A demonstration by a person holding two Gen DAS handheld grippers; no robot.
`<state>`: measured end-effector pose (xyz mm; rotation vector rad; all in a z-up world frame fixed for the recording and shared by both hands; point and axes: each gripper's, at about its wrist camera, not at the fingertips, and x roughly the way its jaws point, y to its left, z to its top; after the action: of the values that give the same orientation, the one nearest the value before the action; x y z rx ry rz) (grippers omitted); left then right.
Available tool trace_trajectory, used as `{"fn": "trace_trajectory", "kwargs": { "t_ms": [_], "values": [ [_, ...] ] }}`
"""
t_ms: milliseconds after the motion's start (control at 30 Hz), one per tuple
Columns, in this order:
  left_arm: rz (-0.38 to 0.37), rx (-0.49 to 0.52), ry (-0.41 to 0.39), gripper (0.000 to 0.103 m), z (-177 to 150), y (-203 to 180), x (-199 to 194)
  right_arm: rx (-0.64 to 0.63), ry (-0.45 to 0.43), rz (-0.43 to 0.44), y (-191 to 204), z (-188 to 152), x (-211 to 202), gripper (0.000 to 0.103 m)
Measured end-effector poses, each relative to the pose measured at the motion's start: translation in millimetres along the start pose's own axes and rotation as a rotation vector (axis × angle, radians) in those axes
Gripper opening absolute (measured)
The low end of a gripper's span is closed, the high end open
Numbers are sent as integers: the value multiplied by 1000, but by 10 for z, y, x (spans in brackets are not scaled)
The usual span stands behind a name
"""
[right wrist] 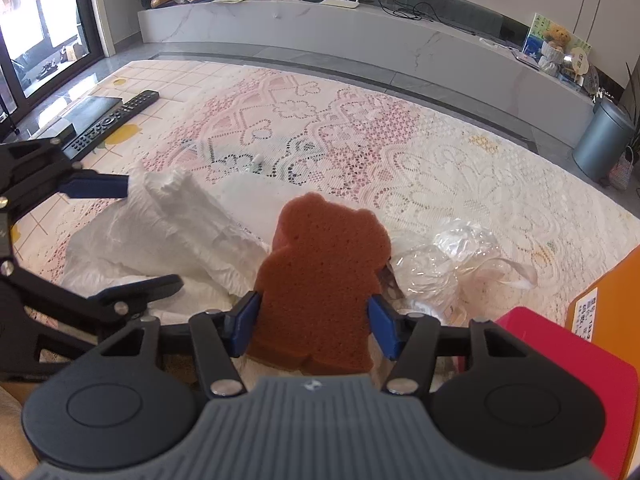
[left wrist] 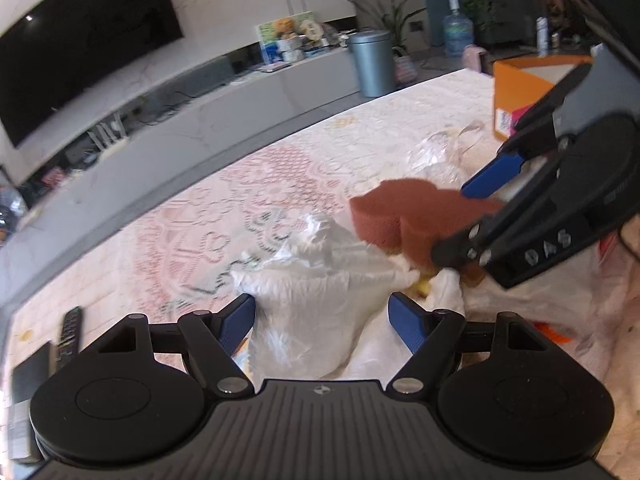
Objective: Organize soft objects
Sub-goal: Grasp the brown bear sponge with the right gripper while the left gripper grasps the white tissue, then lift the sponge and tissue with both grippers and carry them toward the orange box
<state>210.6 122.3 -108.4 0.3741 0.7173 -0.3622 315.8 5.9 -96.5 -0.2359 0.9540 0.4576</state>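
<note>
Between pads of your right claw [right wrist: 314, 322] the brown sponge [right wrist: 320, 276] is pinched at its sides, light & squashy, so grip gently; left claw [left wrist: 322, 316] stands spread over white cloth [left wrist: 316, 280].

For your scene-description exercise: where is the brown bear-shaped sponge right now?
The brown sponge sits between the right gripper's pads, above the white cloth, with crumpled clear plastic to its right.

Left tool [left wrist: 322, 316] spread wide around white cloth [left wrist: 316, 280], brown sponge [left wrist: 404, 208] beyond
</note>
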Motion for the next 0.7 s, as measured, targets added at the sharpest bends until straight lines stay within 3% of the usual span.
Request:
{"fn": "trace_trajectory", "kwargs": {
  "t_ms": [33, 100, 167, 333, 467, 567, 700],
  "values": [
    [-30, -15, 7, 86, 27, 36, 17, -1, -3, -1, 1, -8, -1, 59],
    [-72, -63, 31, 69, 71, 99, 57, 4, -8, 0, -1, -9, -2, 59],
    [-58, -99, 86, 39, 102, 126, 130, 11, -14, 4, -15, -13, -3, 58],
    [-18, -109, 67, 11, 107, -11, 59, -5, -24, 8, -17, -21, -32, 56],
    [27, -148, 30, 7, 117, -50, -164, -22, -69, 3, -11, -12, -200, 55],
    [7, -228, 14, 6, 133, 14, -387, -37, -111, 10, 10, -8, -400, 55],
    [-10, -281, 58, 6, 84, -39, -549, -42, -129, 46, 86, -82, -614, 56]
  ]
}}
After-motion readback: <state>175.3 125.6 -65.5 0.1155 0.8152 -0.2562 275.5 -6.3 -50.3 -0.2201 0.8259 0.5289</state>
